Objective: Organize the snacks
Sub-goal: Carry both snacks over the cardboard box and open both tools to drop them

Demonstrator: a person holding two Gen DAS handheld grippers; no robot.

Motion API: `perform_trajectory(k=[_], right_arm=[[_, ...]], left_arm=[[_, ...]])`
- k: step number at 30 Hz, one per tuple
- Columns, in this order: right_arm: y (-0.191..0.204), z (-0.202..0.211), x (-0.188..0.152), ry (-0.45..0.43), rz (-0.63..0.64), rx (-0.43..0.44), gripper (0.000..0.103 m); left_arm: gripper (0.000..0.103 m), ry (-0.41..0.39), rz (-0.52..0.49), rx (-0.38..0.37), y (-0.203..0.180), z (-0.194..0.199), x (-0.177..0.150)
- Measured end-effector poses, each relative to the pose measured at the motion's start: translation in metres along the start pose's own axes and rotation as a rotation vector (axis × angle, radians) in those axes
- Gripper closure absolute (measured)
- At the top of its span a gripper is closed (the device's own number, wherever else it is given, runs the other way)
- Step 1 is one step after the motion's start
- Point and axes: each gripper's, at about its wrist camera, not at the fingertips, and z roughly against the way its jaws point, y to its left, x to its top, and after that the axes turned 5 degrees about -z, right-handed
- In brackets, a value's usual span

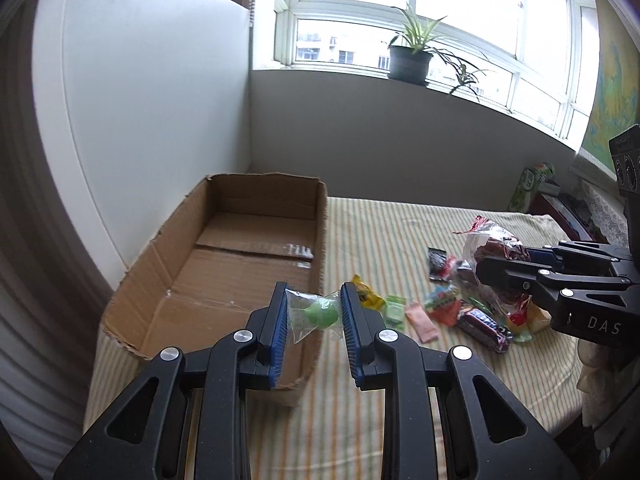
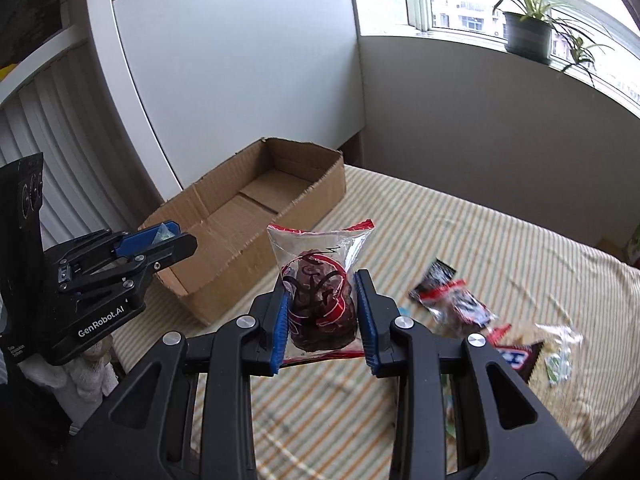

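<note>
My left gripper [image 1: 313,312] is shut on a clear packet with a green candy [image 1: 320,313] and holds it above the near right corner of an open, empty cardboard box [image 1: 168,276]. My right gripper [image 2: 322,312] is shut on a clear, red-edged bag with a dark brown snack [image 2: 322,308], held above the striped cloth to the right of the box [image 2: 224,236]. The right gripper also shows in the left wrist view [image 1: 492,270], and the left gripper in the right wrist view [image 2: 172,240]. Several loose snack packets [image 1: 444,310] lie on the cloth.
The striped cloth [image 1: 400,232] covers a table against a white cabinet [image 1: 140,100] and a grey wall. A potted plant [image 1: 410,60] stands on the windowsill. A green carton [image 1: 528,184] stands at the far right. More packets [image 2: 460,304] lie right of my right gripper.
</note>
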Motion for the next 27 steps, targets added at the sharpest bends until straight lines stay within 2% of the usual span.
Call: perform_trajectory(k=[10,19,22,25,27], right_arm=[[0.06,-0.057,0.04,0.02,0.061,0.096,0.072],[0.085,-0.094,0.049,0.062,0.098,0.1,0.071],[0.083,-0.1,0.048,0.07,0.088,0.098,0.065],[0.081,-0.099,0.047,0.062,0.082,0.087,0.047],[0.079,-0.096,0.047,0.055,0.081,0.085,0.046]], left_arm=[[0.079,-0.002,0.059,0.078,0.049,-0.011,0.001],[0.079,0.019,0.079,0.09,0.067,-0.023,-0.003],[0.078,0.022,0.085,0.089,0.071,-0.026,-0.003],[0.076,0.025,0.085,0.087,0.071,-0.025,-0.004],[0.076,0.022,0.081,0.089,0.07,-0.025,-0.003]])
